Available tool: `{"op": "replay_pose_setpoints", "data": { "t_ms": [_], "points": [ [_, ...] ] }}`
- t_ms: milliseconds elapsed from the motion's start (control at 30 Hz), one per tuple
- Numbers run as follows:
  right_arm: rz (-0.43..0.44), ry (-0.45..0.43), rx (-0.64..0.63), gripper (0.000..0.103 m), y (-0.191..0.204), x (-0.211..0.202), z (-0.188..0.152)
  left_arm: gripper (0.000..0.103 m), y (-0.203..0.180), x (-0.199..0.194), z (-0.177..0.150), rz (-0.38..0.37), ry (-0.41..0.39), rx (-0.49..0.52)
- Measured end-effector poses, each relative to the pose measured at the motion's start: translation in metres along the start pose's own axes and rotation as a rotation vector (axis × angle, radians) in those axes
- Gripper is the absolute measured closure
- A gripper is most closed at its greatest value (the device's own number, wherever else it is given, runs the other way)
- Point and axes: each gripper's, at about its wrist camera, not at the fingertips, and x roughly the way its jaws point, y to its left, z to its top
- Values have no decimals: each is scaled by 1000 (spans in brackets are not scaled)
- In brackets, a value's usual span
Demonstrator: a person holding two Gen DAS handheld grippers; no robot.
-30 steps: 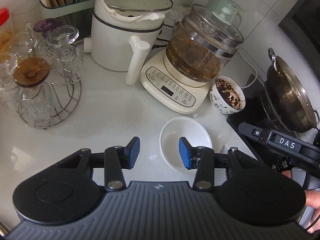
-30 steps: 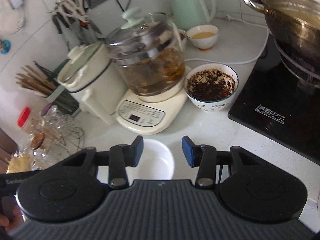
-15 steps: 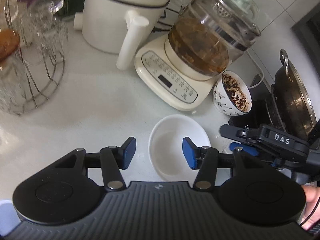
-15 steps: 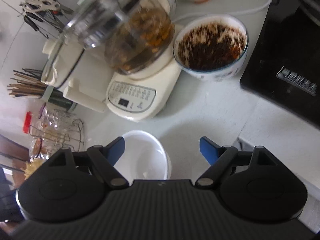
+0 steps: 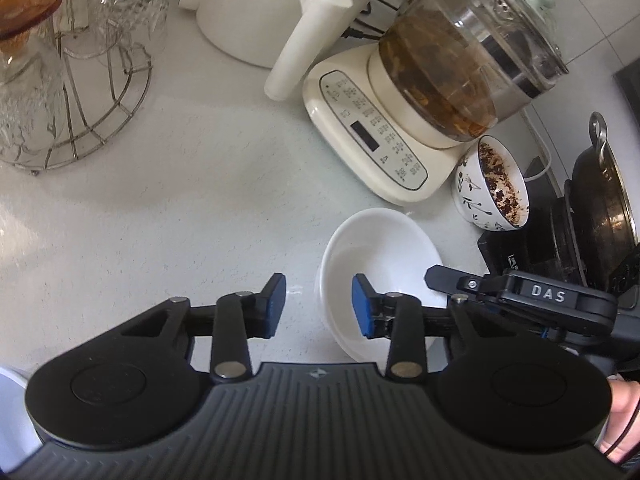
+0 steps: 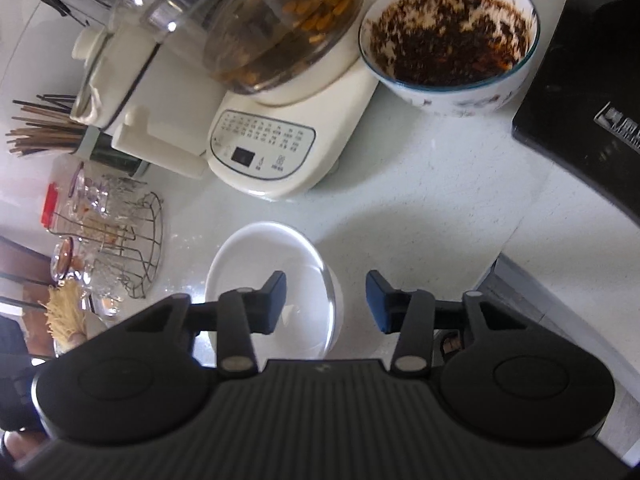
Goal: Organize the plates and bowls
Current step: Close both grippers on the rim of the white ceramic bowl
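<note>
White counter (image 5: 168,208): kettle (image 5: 460,76) and patterned bowl (image 6: 448,40) are standing at the back. White bowl (image 5: 380,256) is sitting in front of them. Your left gripper (image 5: 316,308) is straddling its left rim, jaws just closing, pads not yet pressing. Your right gripper (image 6: 326,304) is straddling its right rim, jaws likewise closing, nothing clamped.

Your left black plastic hand-held gripper (image 5: 316,306) has blue pads, silver rivets and a ribbed housing; your right hand-held gripper (image 6: 326,304) matches, with white "DAS" lettering on its side.
</note>
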Motion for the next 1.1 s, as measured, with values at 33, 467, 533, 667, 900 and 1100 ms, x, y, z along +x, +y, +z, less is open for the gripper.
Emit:
{"op": "replay_pose_setpoints", "data": {
  "t_ms": [33, 467, 533, 667, 900, 1100],
  "points": [
    [-4, 3, 7, 60, 0, 2, 0, 67, 1, 1, -1, -2, 5, 0],
    [-35, 28, 47, 90, -3, 11, -5, 97, 2, 3, -11, -18, 6, 19],
    [-36, 24, 40, 93, -1, 11, -6, 97, 2, 0, -11, -29, -3, 13],
    [-29, 20, 29, 94, 1, 8, -8, 98, 1, -7, -13, -34, -27, 18],
    [-4, -6, 0, 94, 8, -2, -11, 98, 2, -17, -19, -42, -50, 9],
    [38, 3, -34, 94, 18, -8, -19, 98, 5, -26, -24, -56, -67, -8]
  ]
}}
